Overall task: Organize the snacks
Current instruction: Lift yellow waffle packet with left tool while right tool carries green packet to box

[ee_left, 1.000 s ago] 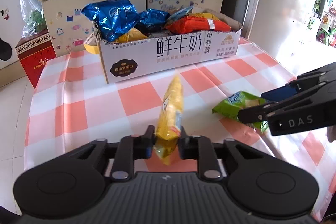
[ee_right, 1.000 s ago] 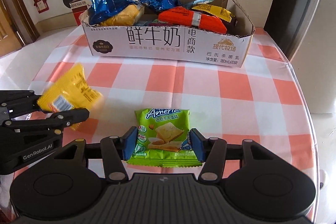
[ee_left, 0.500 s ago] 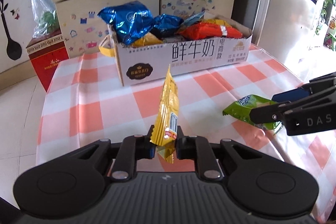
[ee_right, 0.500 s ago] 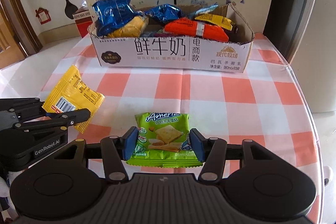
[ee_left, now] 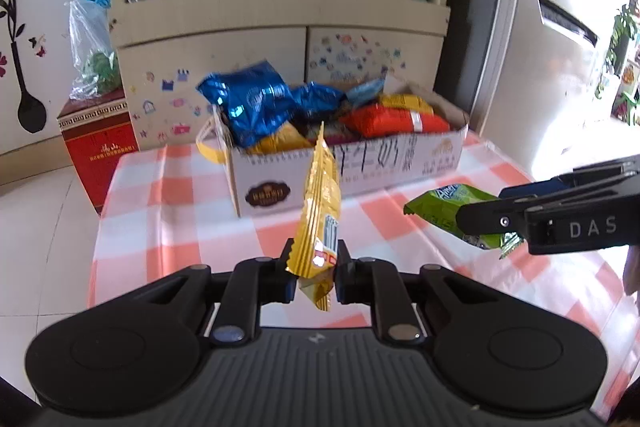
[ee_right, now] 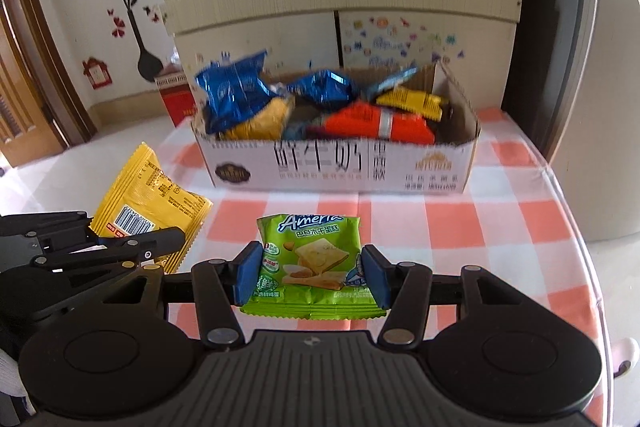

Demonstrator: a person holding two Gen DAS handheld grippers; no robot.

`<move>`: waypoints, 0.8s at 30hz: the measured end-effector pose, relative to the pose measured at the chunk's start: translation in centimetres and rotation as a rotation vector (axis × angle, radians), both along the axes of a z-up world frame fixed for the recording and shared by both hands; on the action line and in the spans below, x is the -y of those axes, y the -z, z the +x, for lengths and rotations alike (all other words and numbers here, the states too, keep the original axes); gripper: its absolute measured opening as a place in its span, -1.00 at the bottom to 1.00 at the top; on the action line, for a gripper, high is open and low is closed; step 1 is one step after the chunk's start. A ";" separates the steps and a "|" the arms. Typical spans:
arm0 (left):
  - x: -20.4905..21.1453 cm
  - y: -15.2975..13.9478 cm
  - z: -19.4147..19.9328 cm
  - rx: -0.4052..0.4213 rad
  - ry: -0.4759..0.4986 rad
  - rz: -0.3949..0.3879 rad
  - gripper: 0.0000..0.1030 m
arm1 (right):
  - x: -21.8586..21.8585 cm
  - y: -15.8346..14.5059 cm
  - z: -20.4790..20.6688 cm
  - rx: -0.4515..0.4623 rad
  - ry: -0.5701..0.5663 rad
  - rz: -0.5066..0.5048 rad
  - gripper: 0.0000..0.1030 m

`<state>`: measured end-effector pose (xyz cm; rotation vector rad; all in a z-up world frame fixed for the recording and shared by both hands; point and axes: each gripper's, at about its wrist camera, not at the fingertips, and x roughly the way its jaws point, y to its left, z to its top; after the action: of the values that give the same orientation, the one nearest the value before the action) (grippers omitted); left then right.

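My left gripper (ee_left: 314,267) is clamped tight on the lower end of the yellow packet (ee_left: 320,211), which stands on edge, its long axis running from my pads up the middle of the left view toward the box (ee_left: 348,175). My right gripper (ee_right: 310,277) is closed across the width of the green packet (ee_right: 310,259), held flat and face up at lower centre of the right view, its long sides pointing at the box (ee_right: 340,163). The box sits straight ahead, upper centre in both views, already heaped with blue, orange and yellow bags; its front wall faces me. Both packets hang clear of the checked cloth (ee_right: 460,227). I judge the left one a touch nearer the box's left half, the right one lined up with its middle.

Against the earlier frames, both packets sit higher above the cloth, the box reads lower and farther under them, and the shelf clutter behind has come into view. Both grips look unchanged.
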<state>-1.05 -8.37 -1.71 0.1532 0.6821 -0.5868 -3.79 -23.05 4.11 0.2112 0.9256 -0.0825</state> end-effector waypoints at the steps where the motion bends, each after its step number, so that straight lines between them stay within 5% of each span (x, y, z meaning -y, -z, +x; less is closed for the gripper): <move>1: 0.0 -0.3 0.1 0.005 -0.003 -0.005 -0.70 | 0.1 -0.2 0.1 0.010 0.004 0.001 0.18; 24: 2.2 -5.8 2.8 0.085 0.049 -0.093 -0.70 | 3.9 -5.9 1.4 0.225 0.090 -0.049 0.18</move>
<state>1.72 -10.53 4.10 0.1077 0.5693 -0.6546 -2.39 -26.92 9.97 0.2124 0.6893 -0.1615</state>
